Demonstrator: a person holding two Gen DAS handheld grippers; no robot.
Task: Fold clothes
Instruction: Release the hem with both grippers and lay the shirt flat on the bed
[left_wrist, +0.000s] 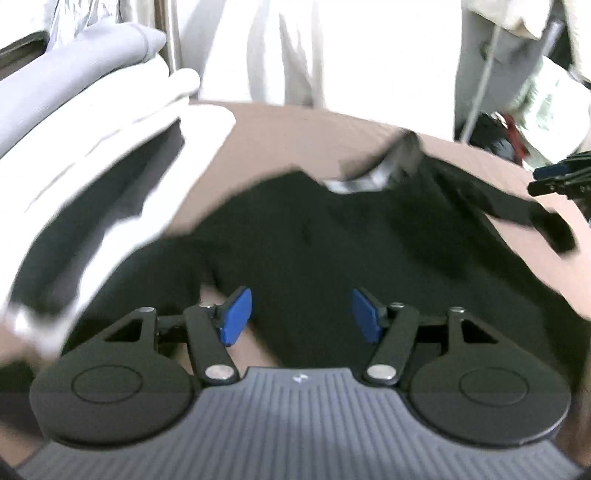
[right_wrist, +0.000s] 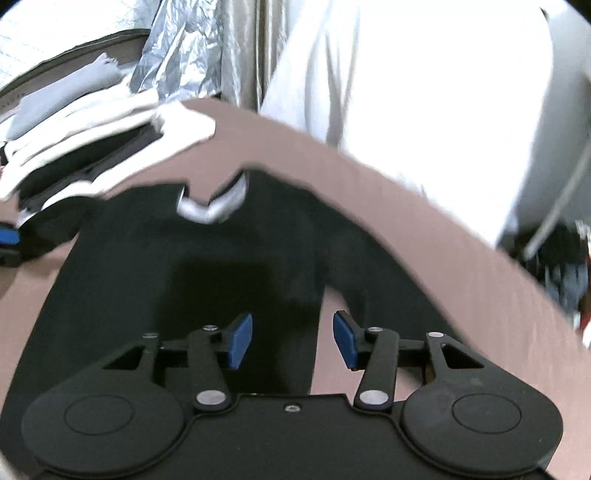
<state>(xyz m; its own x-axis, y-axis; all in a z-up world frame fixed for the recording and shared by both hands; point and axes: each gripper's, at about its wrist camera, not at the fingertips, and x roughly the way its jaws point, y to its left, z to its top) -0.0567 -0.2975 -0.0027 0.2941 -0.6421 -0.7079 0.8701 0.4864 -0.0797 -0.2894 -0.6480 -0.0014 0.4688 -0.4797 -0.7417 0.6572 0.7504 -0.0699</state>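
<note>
A black shirt (left_wrist: 332, 236) with a grey collar (left_wrist: 373, 173) lies spread on the brown table (left_wrist: 288, 136). My left gripper (left_wrist: 301, 317) hovers above its lower part, jaws open, blue pads apart with nothing pressed between them. In the right wrist view the same black shirt (right_wrist: 221, 266) lies flat, collar (right_wrist: 214, 210) at the far side, one sleeve (right_wrist: 373, 254) angled out to the right. My right gripper (right_wrist: 293, 341) stands open over the shirt's right edge, holding nothing. The right gripper's tip (left_wrist: 557, 177) shows at the right edge of the left wrist view.
A stack of folded white, grey and dark clothes (left_wrist: 92, 147) sits at the table's left, also the stack (right_wrist: 96, 140) in the right wrist view. A person in a white garment (right_wrist: 424, 110) stands behind the table. Crinkled plastic (right_wrist: 177, 55) hangs at the back left. Dark clutter (left_wrist: 498, 136) lies past the right edge.
</note>
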